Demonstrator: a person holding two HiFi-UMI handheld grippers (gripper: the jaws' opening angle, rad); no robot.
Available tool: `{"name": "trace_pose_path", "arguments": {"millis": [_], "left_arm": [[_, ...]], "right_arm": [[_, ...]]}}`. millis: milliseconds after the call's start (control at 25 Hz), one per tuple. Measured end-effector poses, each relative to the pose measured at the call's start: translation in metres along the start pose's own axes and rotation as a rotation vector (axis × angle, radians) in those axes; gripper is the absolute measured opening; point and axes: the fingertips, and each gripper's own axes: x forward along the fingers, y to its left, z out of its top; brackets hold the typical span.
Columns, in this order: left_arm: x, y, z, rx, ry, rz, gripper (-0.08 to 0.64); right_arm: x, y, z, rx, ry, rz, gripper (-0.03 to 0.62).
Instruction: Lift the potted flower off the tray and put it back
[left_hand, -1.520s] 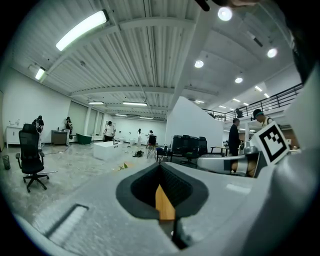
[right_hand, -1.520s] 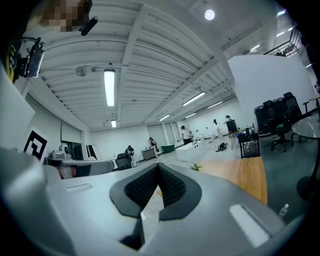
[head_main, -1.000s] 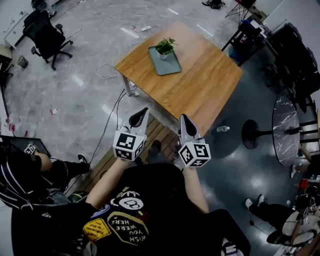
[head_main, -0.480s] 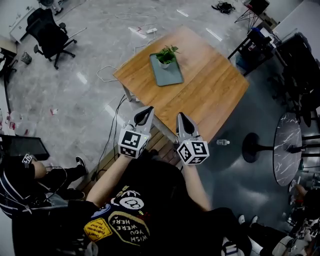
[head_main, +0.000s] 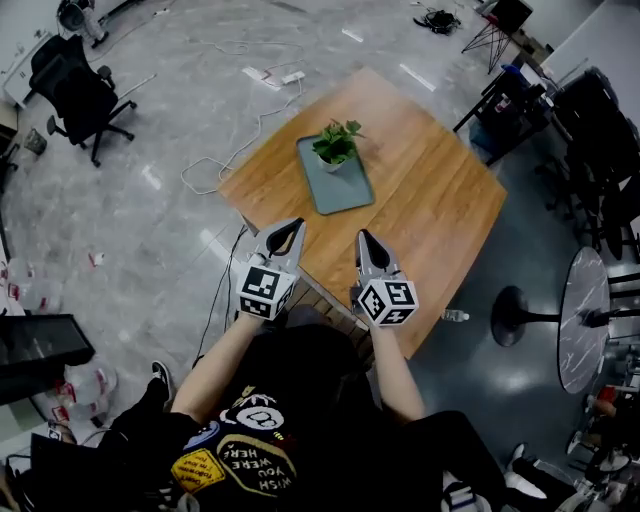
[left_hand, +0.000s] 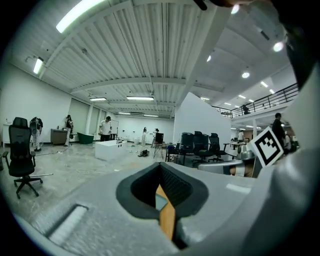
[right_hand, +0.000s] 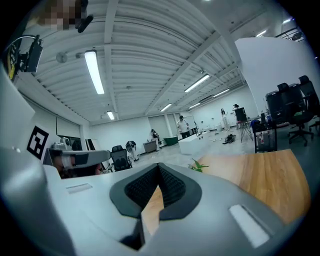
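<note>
- Office chair (head_main: 75, 95): black, on the grey floor (head_main: 140, 230), far left of the left jaws.
- Left gripper (head_main: 290, 230): jaws clenched, nothing between them.
- Potted flower (head_main: 336, 148): upright on the grey tray (head_main: 340, 190), ahead of both jaws, well apart.
- Surface (head_main: 440, 200): wood, its near edge by both jaw tips.
- Right gripper (head_main: 364, 243): jaws clenched, empty.
- Round table (head_main: 585, 330): dark, far right of the right jaws.

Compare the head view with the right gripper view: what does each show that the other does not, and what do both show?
Head view only: the grey tray under the potted flower, the flower's pot, and the person's printed black shirt. Right gripper view only: ceiling strip lights and distant standing people. Both: the wooden table, the flower's leaves, and the right gripper with its jaws together.
</note>
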Motion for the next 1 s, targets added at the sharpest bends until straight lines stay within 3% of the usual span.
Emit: {"name": "trace_pose_path", "arguments": {"millis": [240, 400, 600, 760, 880, 1000], "left_arm": [[0.066, 0.058, -0.021, 0.008, -0.002, -0.047, 0.003], [0.116, 0.083, -0.059, -0.021, 0.031, -0.053, 0.003], [0.180, 0.120, -0.109, 0.038, 0.097, -0.031, 0.003], [0.220, 0.153, -0.136, 0.027, 0.129, 0.007, 0.003], [0.232, 0.165, -0.147, 0.014, 0.140, 0.023, 0.003], [0.242, 0.169, -0.150, -0.007, 0.139, 0.030, 0.003]], "right_arm": [[0.095, -0.013, -0.026, -0.063, -0.030, -0.001, 0.002], [0.157, -0.054, -0.077, -0.064, 0.005, -0.053, 0.009], [0.234, -0.109, -0.142, -0.054, 0.088, -0.069, 0.168], [0.292, -0.154, -0.178, -0.084, 0.126, -0.091, 0.271], [0.325, -0.183, -0.205, -0.070, 0.155, -0.146, 0.414], [0.354, -0.201, -0.232, -0.065, 0.207, -0.146, 0.471]]}}
